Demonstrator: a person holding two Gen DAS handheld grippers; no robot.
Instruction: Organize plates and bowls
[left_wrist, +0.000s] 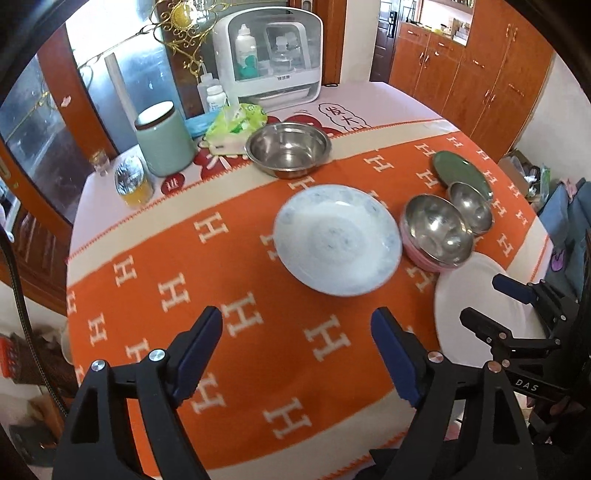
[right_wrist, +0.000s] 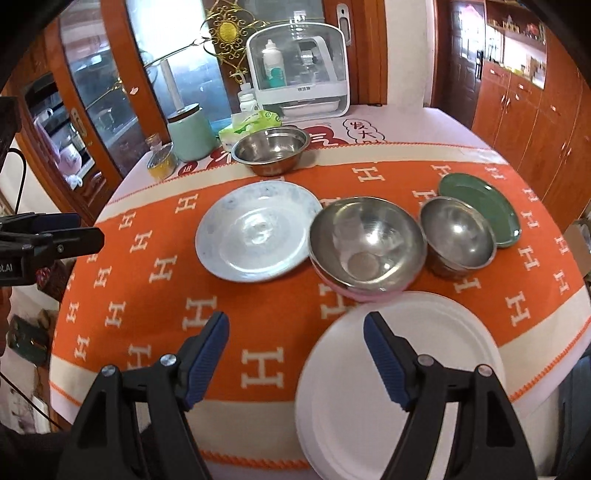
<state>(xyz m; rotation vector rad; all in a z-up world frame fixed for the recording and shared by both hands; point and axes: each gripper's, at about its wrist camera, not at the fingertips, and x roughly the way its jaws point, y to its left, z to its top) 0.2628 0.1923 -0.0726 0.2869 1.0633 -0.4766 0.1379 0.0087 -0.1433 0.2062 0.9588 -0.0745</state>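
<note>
Right wrist view shows our right tool (right_wrist: 295, 354) and left tool (left_wrist: 295, 347) both open and empty, so a careless grab could slide the white plates (right_wrist: 399, 387) off the desk (right_wrist: 436, 129) edge.

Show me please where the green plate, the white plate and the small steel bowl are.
green plate (right_wrist: 480, 201): right wrist view, on its flat inner face.
white plate (right_wrist: 399, 369): right wrist view, on its centre, near the table edge.
small steel bowl (right_wrist: 458, 232): right wrist view, on its inner bottom.
</note>
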